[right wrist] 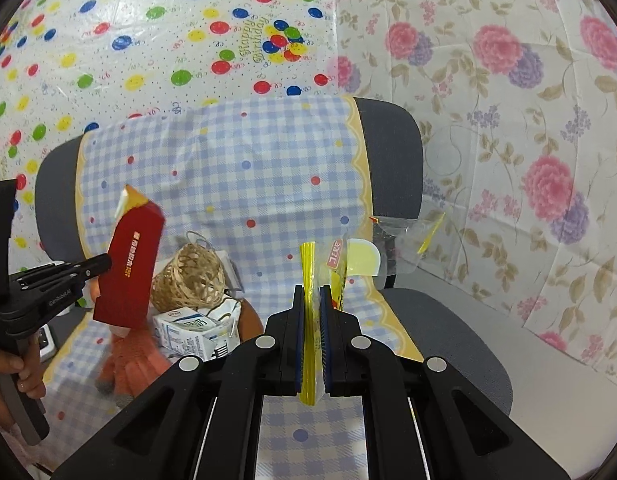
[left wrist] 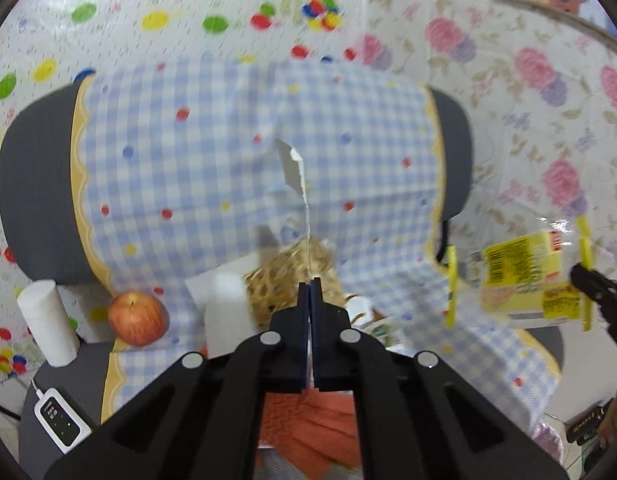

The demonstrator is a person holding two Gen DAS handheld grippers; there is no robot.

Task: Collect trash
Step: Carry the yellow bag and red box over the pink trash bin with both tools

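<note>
A: Gripping what? 
B: Left gripper (left wrist: 310, 282) pinches a flat red card sleeve (right wrist: 128, 268) edge-on; right gripper (right wrist: 312, 292) clamps a crinkly yellow wrapper (right wrist: 308, 320), both lifted above the checked cloth (right wrist: 248, 168). 
A: Room? 
B: Chair seat (right wrist: 448, 340) bare rightward.

Apple (left wrist: 137, 318), perhaps paper roll (left wrist: 47, 323)

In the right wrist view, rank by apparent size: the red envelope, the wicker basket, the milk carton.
1. red envelope, though held up nearer the camera, which may inflate it.
2 and 3. wicker basket and milk carton look alike; not ranked.
</note>
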